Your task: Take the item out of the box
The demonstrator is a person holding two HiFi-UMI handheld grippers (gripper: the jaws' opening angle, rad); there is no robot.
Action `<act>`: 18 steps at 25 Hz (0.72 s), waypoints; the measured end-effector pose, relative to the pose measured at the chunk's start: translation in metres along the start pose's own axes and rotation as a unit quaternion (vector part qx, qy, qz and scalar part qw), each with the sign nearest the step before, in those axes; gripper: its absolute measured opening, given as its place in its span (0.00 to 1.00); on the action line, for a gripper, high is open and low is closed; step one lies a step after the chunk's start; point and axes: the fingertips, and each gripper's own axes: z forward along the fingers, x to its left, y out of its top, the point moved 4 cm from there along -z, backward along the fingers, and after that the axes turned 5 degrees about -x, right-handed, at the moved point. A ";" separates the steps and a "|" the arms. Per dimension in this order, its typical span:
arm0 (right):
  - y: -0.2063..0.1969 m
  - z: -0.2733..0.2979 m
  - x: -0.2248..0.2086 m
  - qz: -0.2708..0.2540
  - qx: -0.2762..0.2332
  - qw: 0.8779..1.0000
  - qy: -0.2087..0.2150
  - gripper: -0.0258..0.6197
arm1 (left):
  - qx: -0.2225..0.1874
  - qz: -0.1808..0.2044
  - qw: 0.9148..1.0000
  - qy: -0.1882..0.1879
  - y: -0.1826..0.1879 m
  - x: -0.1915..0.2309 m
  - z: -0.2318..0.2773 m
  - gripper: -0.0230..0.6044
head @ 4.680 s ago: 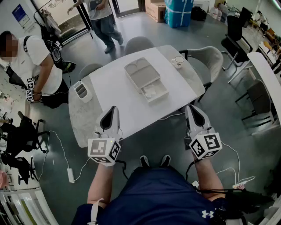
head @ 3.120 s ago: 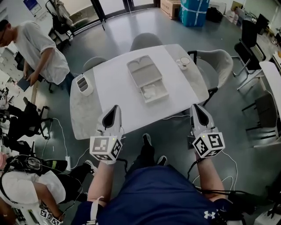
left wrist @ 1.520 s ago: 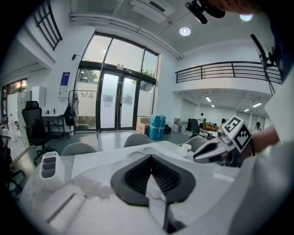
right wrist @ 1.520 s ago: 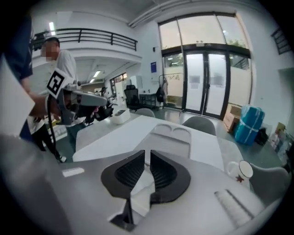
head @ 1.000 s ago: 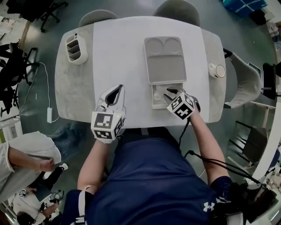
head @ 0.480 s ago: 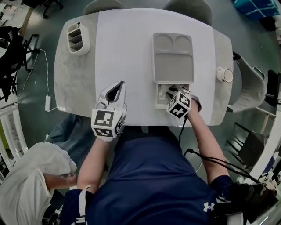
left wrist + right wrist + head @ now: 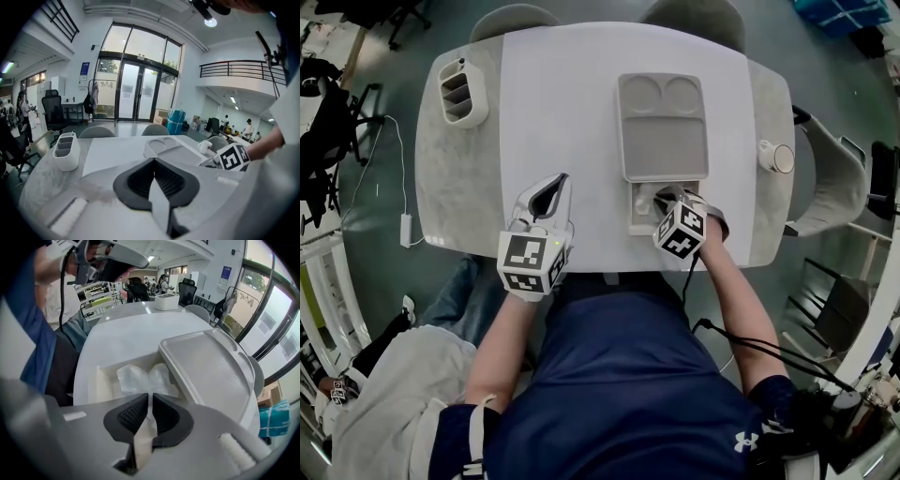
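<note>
A pale grey box [image 7: 664, 127] lies on the white table, its lid [image 7: 211, 366] pushed back so the near compartment [image 7: 637, 222] is uncovered. A crumpled clear-plastic packet [image 7: 140, 378] lies inside it. My right gripper [image 7: 661, 199] points steeply down into that compartment. Its jaws have just been closing and now pinch a fold of the packet [image 7: 645, 199] between them, as the right gripper view [image 7: 150, 397] shows. My left gripper [image 7: 553, 185] hovers over the table's near edge, left of the box, shut and empty [image 7: 153, 161].
A white divided holder [image 7: 464, 91] stands at the table's far left and a cup [image 7: 776, 157] at its right edge. Grey chairs [image 7: 514, 17] stand at the far side. A person in white [image 7: 384, 394] bends at the lower left. A cable [image 7: 398, 187] lies on the floor.
My right gripper has dipped slightly deeper into the box's open compartment and its jaws have closed on the plastic packet. The left gripper has stayed where it was.
</note>
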 end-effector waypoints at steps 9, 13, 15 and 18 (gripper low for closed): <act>0.006 -0.025 0.009 -0.027 -0.027 0.999 -0.006 0.08 | 0.000 0.014 1.000 -0.019 0.006 -0.017 0.005 0.04; 0.014 -0.045 0.008 -0.004 -0.060 0.998 -0.025 0.08 | -0.004 0.022 0.999 -0.029 0.010 -0.025 0.006 0.04; 0.017 -0.058 0.006 0.014 -0.080 0.996 -0.039 0.08 | -0.005 0.026 0.999 -0.033 0.012 -0.028 0.006 0.04; 0.018 -0.080 0.001 0.045 -0.106 0.991 -0.060 0.08 | -0.008 0.033 0.999 -0.042 0.015 -0.036 0.007 0.04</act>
